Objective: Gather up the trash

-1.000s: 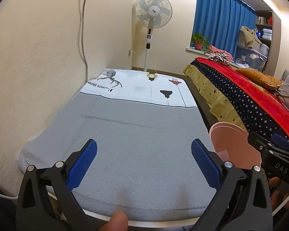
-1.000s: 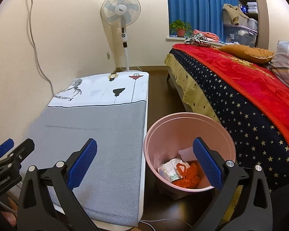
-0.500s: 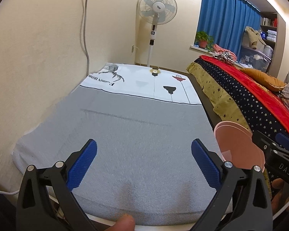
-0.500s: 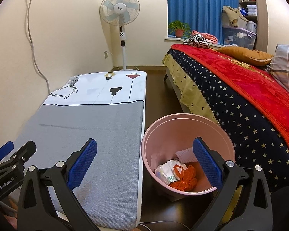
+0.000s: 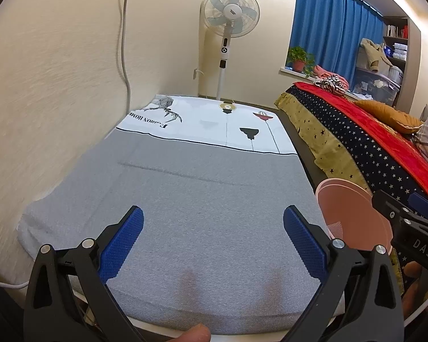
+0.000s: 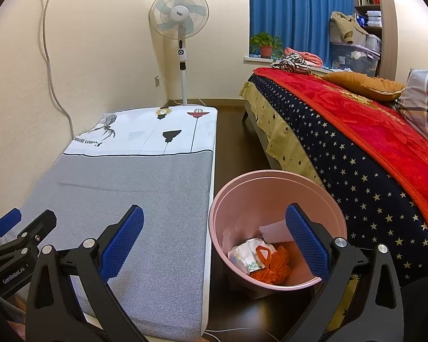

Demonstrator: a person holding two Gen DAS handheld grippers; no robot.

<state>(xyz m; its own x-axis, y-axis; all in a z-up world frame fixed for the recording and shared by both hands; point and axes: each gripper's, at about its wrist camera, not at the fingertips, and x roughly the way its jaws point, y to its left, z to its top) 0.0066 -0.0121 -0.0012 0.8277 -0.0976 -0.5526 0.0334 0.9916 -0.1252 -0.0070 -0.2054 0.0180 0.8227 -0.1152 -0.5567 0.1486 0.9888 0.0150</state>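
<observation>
A pink trash bin (image 6: 271,182) stands on the dark floor between the grey mattress and the bed. Inside it lie an orange plastic bag (image 6: 271,265), a crumpled white wrapper (image 6: 246,253) and a white paper piece (image 6: 274,232). My right gripper (image 6: 214,245) is open and empty, held above the near rim of the bin and the mattress edge. My left gripper (image 5: 212,245) is open and empty over the near end of the grey mattress (image 5: 202,199). The bin also shows in the left wrist view (image 5: 348,213), partly hidden by the right gripper's body.
The low mattress (image 6: 134,199) lies along the left wall, with a white printed cover at its far end. A bed (image 6: 356,148) with a red and starred blanket fills the right. A standing fan (image 6: 179,17) and a potted plant (image 6: 264,42) are at the back.
Both grippers have pulled back and risen slightly, so the mattress and bin appear a little farther away. Both stay open and empty.
</observation>
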